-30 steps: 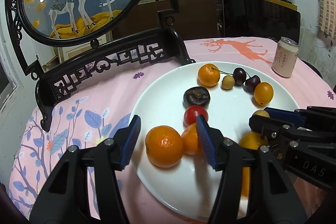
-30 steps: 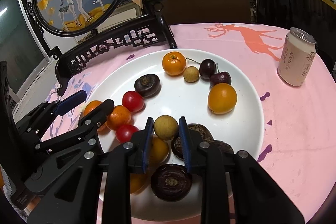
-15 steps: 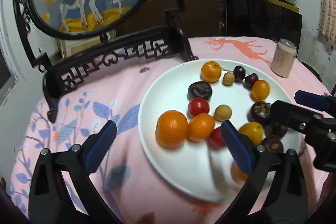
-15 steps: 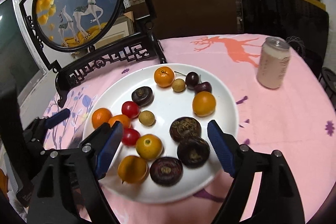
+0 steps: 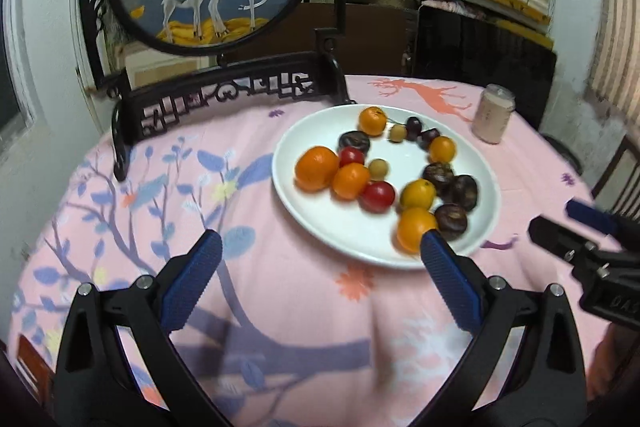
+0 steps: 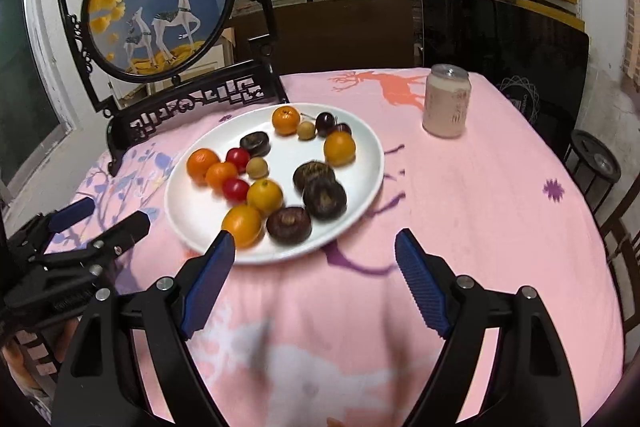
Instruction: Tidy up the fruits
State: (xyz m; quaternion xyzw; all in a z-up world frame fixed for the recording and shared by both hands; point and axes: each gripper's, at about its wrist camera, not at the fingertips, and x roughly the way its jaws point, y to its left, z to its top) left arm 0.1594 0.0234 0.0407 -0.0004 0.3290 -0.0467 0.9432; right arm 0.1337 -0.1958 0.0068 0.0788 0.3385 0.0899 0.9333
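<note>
A white plate point(image 5: 320, 217) point(image 6: 188, 207) on the pink cloth holds several fruits. Among them are a large orange point(image 5: 317, 168) point(image 6: 203, 163), smaller oranges, red tomatoes point(image 5: 377, 195), small tan fruits, cherries and dark round fruits point(image 6: 289, 225). My left gripper point(image 5: 320, 247) is open and empty above the cloth at the plate's near-left rim. My right gripper point(image 6: 315, 241) is open and empty at the plate's near-right rim. Each gripper shows at the edge of the other's view, the right gripper point(image 5: 580, 231) and the left gripper point(image 6: 100, 223).
A round deer picture in a black carved stand point(image 5: 224, 95) point(image 6: 192, 99) stands at the back left of the table. A pale drink can point(image 5: 492, 113) point(image 6: 447, 101) stands right of the plate. A black panel point(image 6: 504, 47) rises behind the table, and a dark stool point(image 6: 596, 163) is at the right.
Both grippers have opened wide and drawn back from the plate. The left one was around the large orange, the right one around a small tan fruit; both fruits now lie on the plate.
</note>
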